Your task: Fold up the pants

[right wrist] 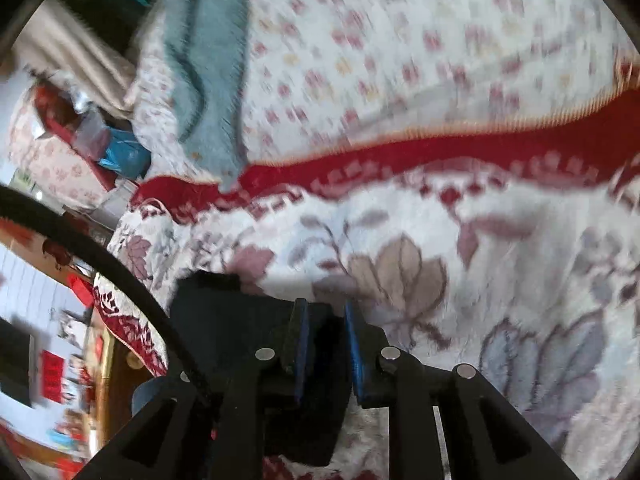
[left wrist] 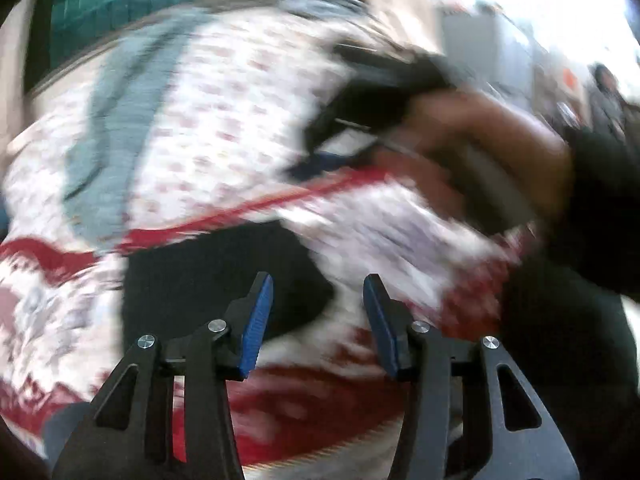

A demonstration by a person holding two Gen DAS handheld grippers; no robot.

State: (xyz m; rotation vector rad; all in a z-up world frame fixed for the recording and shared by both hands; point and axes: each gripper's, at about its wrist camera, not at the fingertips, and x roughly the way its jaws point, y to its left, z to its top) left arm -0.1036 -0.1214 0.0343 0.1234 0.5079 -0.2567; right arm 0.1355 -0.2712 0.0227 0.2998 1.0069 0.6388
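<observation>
1. The left gripper point(left wrist: 318, 320) hangs with its blue pads spread wide and nothing between them. The dark pants point(left wrist: 224, 276) lie on the blanket point(left wrist: 200, 128) just ahead of and below its fingertips, a little toward its left finger.
2. The right gripper point(right wrist: 325, 344) has its jaws drawn close, with dark cloth of the pants point(right wrist: 224, 320) lying between and beneath them. It looks to be pinching that cloth, though the narrow gap leaves this a judgement.
3. From the left wrist view, the right gripper point(left wrist: 360, 92) and the person's hand point(left wrist: 492, 152) holding it sit well ahead and to the right, above the blanket.
4. To do this step well, I would bring the left gripper down onto a pants edge matching the one the right appears to hold. Both should grip only the pants, not the plush blanket under them, and lift evenly so the fold line stays straight.
5. Both views are motion-blurred. The full outline of the pants, which end is the waistband, and how many layers are stacked cannot be made out.
6. A grey-blue cloth point(right wrist: 212, 64) lies far ahead of the right gripper; what it is stays unclear.
</observation>
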